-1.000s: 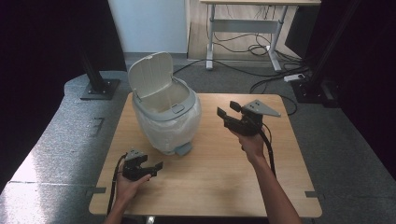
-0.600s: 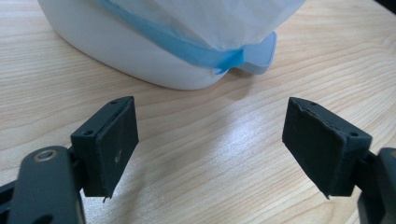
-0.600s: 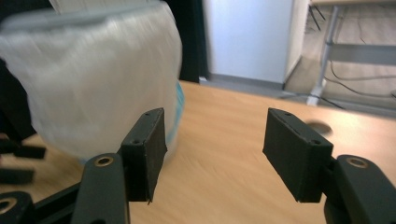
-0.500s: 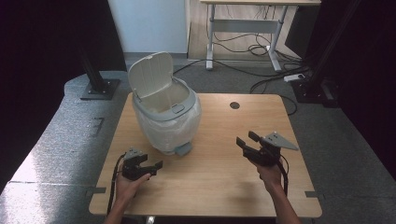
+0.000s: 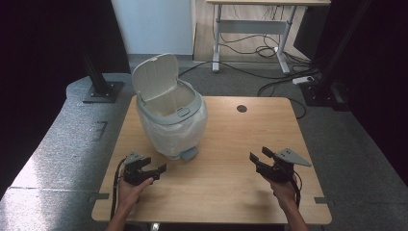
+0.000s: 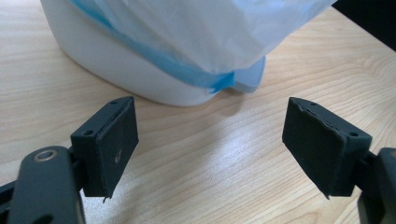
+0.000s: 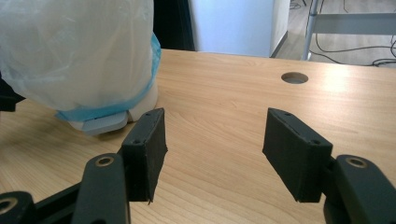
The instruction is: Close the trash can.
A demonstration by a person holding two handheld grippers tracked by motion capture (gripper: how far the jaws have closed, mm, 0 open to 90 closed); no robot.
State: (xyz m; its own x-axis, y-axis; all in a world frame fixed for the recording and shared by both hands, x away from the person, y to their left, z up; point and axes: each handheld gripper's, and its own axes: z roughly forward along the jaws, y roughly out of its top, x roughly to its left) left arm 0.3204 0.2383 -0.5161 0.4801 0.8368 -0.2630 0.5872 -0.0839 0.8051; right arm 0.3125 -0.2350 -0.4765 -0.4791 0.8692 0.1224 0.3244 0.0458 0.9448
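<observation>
On the table [image 5: 226, 144], both empty tools gape beside the bin [image 5: 171, 118]

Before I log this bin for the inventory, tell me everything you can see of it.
The pedal bin is a pale grey, plastic-looking tub standing upright on the wooden table, left of its middle. Its hinged lid stands open. A translucent white bag with a blue edge drapes over its sides. A pedal juts from its base. Nothing grips it.
</observation>
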